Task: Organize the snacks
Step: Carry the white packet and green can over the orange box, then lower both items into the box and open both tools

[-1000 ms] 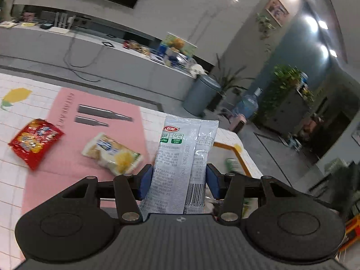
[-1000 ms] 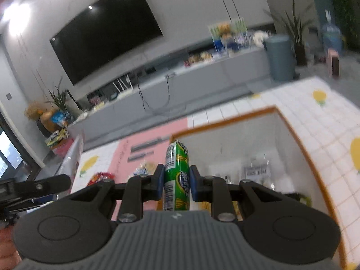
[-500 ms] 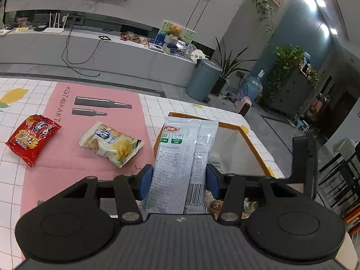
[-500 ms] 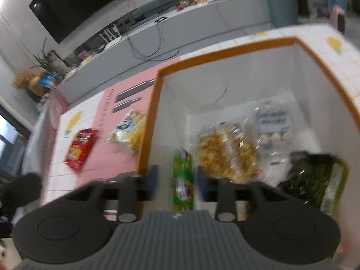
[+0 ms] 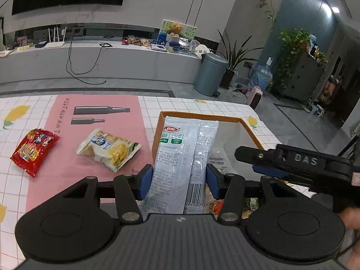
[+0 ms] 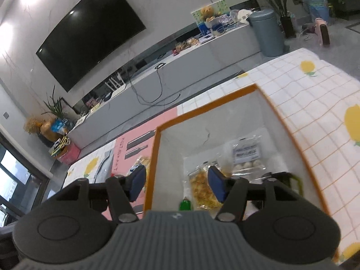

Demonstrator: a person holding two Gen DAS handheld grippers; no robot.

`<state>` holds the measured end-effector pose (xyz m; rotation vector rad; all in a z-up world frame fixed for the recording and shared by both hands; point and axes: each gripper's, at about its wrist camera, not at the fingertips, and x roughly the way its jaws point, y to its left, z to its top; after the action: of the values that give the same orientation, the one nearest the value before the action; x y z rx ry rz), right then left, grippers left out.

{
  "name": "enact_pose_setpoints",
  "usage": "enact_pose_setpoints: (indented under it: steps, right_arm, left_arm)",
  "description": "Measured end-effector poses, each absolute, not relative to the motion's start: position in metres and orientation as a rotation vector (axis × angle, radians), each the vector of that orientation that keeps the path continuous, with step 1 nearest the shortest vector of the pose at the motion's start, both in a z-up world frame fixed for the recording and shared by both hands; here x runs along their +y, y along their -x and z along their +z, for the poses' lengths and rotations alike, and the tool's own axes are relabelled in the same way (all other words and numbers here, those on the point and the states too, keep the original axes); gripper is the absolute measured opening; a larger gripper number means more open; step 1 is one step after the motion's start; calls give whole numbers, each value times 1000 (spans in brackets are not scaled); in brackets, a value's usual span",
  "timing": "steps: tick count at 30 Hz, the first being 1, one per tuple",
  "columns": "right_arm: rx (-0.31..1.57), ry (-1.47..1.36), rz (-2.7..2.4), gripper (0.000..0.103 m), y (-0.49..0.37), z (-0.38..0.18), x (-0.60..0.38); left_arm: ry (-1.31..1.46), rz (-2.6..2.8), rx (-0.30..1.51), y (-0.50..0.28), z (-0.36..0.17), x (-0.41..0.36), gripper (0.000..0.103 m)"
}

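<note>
Left gripper (image 5: 177, 181) jaws clamped on tall silver foil packet (image 5: 180, 164), right gripper (image 6: 176, 185) jaws open and empty above orange-rimmed white box (image 6: 157, 155); risk of limp packet catching the rim.

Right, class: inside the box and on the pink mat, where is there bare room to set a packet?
Free: pink mat beyond yellow packet; box far-left floor. Crowded: near floor, around popcorn bag and clear bag.
</note>
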<state>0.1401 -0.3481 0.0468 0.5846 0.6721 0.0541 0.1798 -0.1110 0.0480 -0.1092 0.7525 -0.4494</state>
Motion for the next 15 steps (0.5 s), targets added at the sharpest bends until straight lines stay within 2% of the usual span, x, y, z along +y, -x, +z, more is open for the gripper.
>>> enact_pose_setpoints:
  steps: [8, 15]
  right_arm:
    - [585, -591, -68, 63, -113, 60, -376]
    - [584, -606, -173, 64, -106, 57, -395]
  left_arm:
    - [79, -429, 777, -191, 48, -153, 58]
    - [53, -378, 884, -228, 15, -196, 58]
